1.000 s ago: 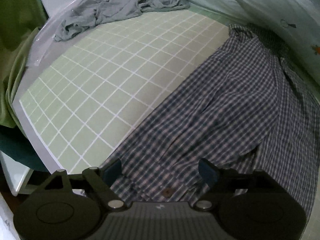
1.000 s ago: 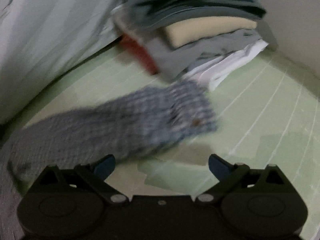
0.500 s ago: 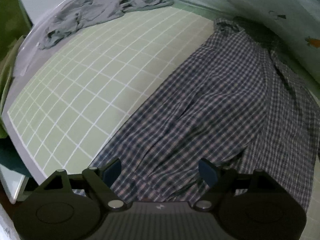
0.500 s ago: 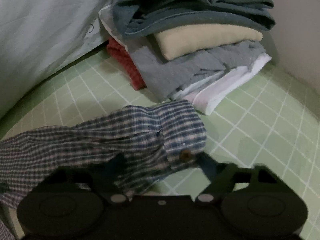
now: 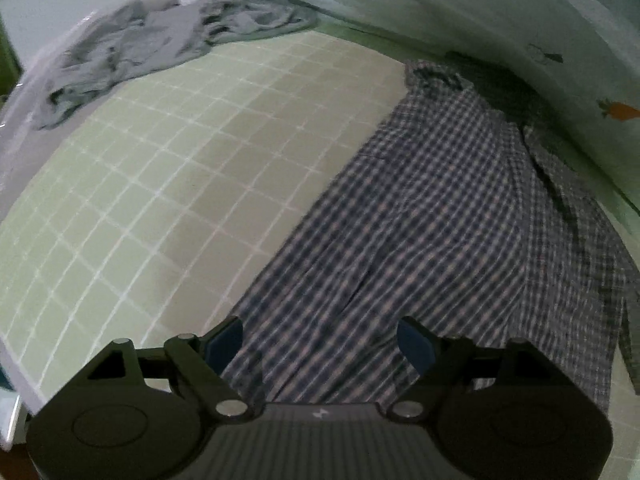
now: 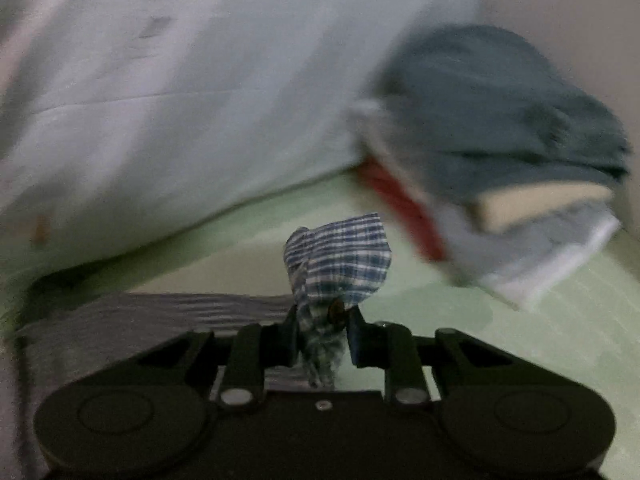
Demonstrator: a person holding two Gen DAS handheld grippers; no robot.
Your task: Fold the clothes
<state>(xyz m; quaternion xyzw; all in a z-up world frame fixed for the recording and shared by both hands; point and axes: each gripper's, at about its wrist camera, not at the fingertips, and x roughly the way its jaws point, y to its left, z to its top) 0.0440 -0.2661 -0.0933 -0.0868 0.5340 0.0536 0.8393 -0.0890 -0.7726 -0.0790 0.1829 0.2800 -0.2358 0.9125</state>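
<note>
A blue-and-white plaid shirt [image 5: 432,216] lies spread on the green grid mat [image 5: 168,176], its collar toward the far side. My left gripper [image 5: 320,340] hovers open just above the shirt's near hem, nothing between its blue-padded fingers. In the right wrist view, my right gripper [image 6: 322,334] is shut on the shirt's buttoned sleeve cuff [image 6: 340,260], which is bunched and lifted off the mat; the rest of the sleeve [image 6: 160,312] trails to the left, blurred.
A crumpled grey garment [image 5: 132,56] lies at the mat's far left. A stack of folded clothes [image 6: 500,184] sits at the right against the wall. A pale quilt [image 6: 180,80] runs along the far edge of the mat.
My right gripper has closed on the sleeve cuff and raised it from the mat. The left gripper has drifted forward and right over the shirt hem, still open.
</note>
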